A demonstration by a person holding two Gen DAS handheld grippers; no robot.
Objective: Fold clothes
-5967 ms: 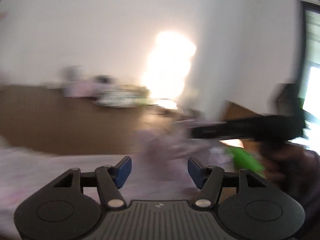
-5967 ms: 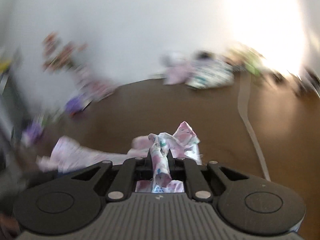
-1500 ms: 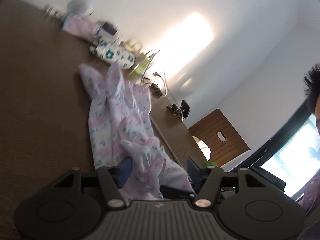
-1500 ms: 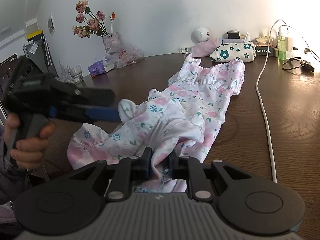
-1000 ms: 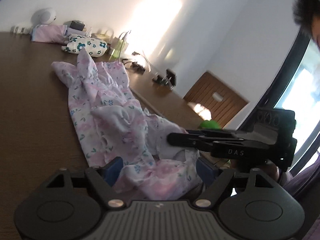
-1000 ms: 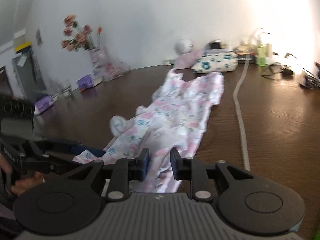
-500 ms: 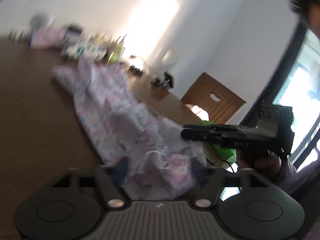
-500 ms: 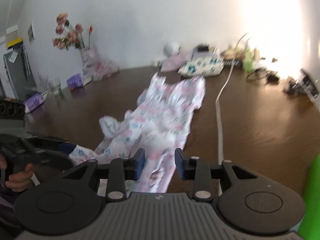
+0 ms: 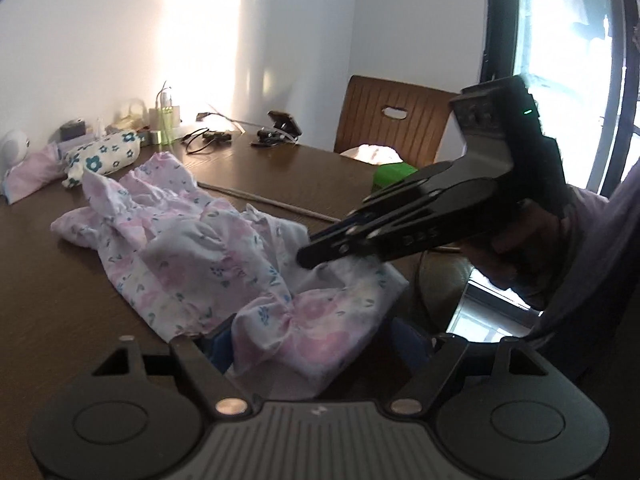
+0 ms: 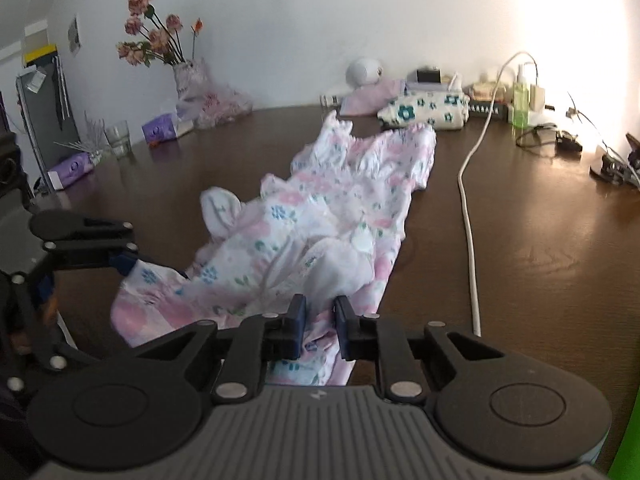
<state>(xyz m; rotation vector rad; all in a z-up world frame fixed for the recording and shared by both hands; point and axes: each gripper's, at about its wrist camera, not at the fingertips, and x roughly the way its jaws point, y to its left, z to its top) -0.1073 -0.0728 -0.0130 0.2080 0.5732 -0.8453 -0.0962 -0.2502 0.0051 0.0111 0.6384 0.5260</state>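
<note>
One cluttered brown table (image 10: 540, 248)

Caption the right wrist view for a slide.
Right gripper closing around the floral garment on the brown table.

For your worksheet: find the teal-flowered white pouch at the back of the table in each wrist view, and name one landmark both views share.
Left wrist view: teal-flowered pouch at far left, beyond the floral garment.
Right wrist view: the pouch sits upper centre-right, against the wall.
Shared landmark: the green bottle close by the pouch.
</note>
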